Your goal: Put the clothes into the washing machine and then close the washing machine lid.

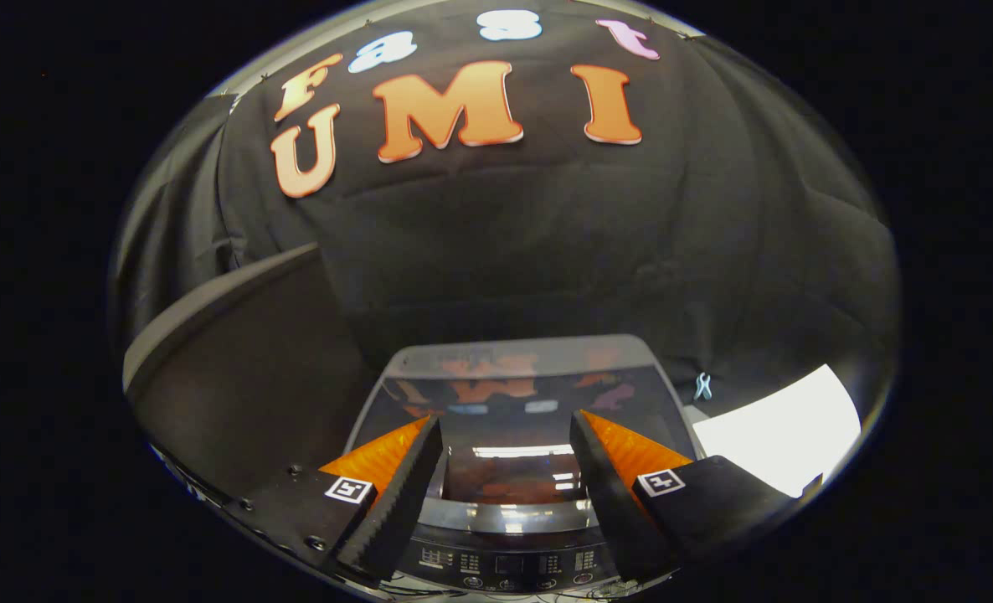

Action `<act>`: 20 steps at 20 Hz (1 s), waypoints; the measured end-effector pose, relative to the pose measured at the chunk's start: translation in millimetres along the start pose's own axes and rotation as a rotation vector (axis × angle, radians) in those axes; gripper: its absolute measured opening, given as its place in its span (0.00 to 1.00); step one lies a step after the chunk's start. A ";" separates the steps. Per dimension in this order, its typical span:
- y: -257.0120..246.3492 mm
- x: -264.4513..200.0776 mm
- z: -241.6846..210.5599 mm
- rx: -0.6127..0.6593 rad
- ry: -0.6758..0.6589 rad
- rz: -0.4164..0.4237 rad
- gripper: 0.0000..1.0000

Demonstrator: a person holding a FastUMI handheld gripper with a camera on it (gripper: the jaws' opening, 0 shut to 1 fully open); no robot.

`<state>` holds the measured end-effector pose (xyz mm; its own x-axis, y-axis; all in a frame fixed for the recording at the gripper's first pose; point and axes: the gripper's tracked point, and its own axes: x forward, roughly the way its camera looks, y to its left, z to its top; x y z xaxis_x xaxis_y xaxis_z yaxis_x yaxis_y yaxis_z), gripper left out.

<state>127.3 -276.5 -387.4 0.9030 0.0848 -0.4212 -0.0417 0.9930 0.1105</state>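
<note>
A top-loading washing machine (513, 356) stands below and just ahead of my gripper (506, 431). Its dark glass lid (509, 402) lies flat and shut, mirroring the ceiling lights and the wall. The control panel (505, 563) with small buttons runs along the near edge, between the bases of my fingers. My gripper hovers above the lid, open, with nothing between the fingers. No clothes lie on the lid or beside it.
A black cloth wall (547, 251) hangs close behind the machine. A dark panel with a pale rim (212, 306) rises left of the machine. A white surface (777, 427) sits to its right, with a small pale clip (702, 386) near it.
</note>
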 end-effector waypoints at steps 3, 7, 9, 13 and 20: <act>4.5 -33.8 54.0 -0.032 -0.093 0.001 0.99; 25.0 -88.0 114.3 -0.067 -0.210 0.007 0.99; 33.9 -112.7 133.9 -0.079 -0.256 -0.001 0.99; 47.3 -158.6 165.9 -0.097 -0.338 -0.054 0.99; 64.6 -214.7 193.8 -0.076 -0.405 -0.088 0.98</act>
<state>13.6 -246.5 -115.4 0.9990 -0.0251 -0.0365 0.0257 0.9995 0.0170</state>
